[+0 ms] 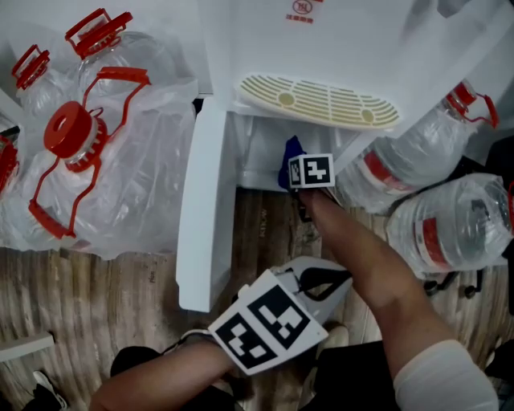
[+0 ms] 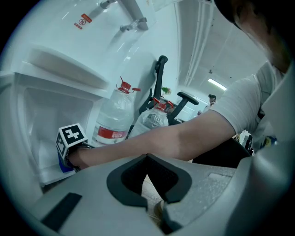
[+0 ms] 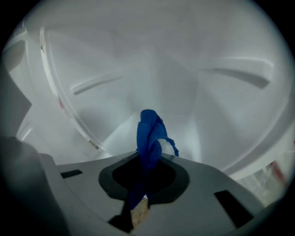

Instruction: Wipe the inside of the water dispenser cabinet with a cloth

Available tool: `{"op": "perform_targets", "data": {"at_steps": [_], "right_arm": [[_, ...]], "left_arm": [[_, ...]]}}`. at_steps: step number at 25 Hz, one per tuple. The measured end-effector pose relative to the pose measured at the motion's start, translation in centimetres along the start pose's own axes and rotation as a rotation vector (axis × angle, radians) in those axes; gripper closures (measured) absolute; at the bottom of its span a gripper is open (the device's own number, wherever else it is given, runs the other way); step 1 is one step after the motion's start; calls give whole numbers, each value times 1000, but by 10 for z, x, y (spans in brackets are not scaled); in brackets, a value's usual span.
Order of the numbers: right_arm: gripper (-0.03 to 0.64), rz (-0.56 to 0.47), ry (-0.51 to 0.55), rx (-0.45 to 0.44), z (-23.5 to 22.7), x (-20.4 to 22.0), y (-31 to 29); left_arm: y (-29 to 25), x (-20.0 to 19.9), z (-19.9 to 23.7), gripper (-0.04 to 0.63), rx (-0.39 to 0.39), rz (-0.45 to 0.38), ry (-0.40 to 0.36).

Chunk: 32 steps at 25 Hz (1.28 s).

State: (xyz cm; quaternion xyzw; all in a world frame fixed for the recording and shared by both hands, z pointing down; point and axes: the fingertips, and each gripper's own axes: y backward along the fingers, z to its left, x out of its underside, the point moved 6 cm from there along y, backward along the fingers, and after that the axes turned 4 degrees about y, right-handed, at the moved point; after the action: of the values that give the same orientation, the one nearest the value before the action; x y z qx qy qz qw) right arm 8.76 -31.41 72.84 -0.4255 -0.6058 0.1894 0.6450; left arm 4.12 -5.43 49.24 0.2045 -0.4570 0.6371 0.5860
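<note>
Inside the smooth white cabinet (image 3: 221, 115), the right tongs (image 3: 137, 205) clamp a crumpled blue cloth (image 3: 149, 136) poking past their tips. The left tongs (image 2: 159, 213) are together, empty.

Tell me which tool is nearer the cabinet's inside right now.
Right. The right tool is inside the cabinet, shut on the blue cloth. The left tool hangs outside it, above the wooden floor, shut and empty.

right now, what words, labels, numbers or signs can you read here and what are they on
No text here is legible.
Red sticker on the water dispenser: a round sign with print beside it, too blurred to read.
Red bottle label: print too small to read.
Marker cube: square pattern only, no words.
</note>
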Motion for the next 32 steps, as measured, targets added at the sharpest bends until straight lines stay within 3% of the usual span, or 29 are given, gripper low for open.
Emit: {"op": "perform_targets", "data": {"at_steps": [20,32], "right_arm": [[575,-91,-46,-300,82,-21,-20],[575,-153,-19,-349,83,-25,34]], "left_arm": [[12,2,0,592,-7,-10,2],[14,-5,-16,592,37,-32,-29]]}}
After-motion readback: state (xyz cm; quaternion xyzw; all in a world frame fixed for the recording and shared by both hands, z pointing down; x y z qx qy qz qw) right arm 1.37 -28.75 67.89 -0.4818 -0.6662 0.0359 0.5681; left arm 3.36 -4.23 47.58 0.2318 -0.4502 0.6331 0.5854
